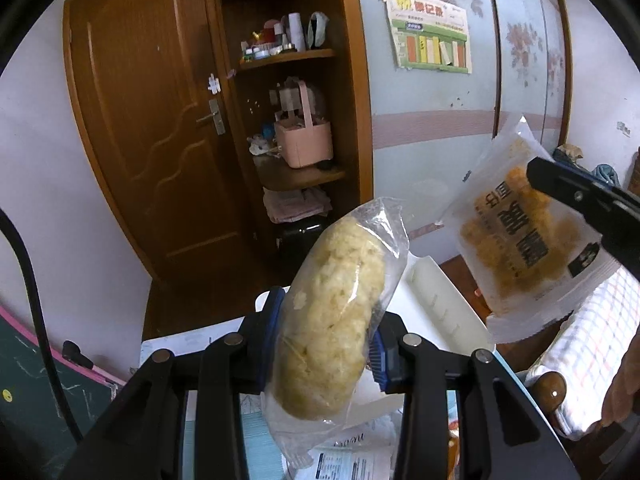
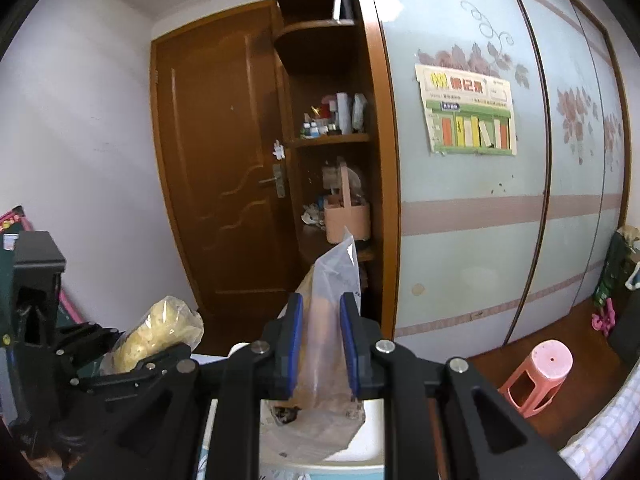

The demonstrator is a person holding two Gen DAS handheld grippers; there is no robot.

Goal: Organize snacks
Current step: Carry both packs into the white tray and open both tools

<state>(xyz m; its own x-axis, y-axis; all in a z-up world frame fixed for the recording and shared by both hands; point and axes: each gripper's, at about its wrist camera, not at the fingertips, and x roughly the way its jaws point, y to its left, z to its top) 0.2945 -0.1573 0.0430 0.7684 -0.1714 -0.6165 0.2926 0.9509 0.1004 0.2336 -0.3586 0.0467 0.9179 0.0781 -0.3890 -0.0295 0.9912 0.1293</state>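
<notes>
Clear-wrapped pale rice cracker (image 1: 332, 320) clamped in left hand-held gripper (image 1: 330, 344), orange snack pouch (image 1: 528, 236) pinched in right hand-held gripper (image 2: 320, 344); both aloft, neither stowed yet.

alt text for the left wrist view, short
The left gripper is shut on a clear packet of pale yellow snack, held up in front of a brown door and open shelves with a pink basket. At right, the right gripper holds a frosted bag of orange snacks.
</notes>
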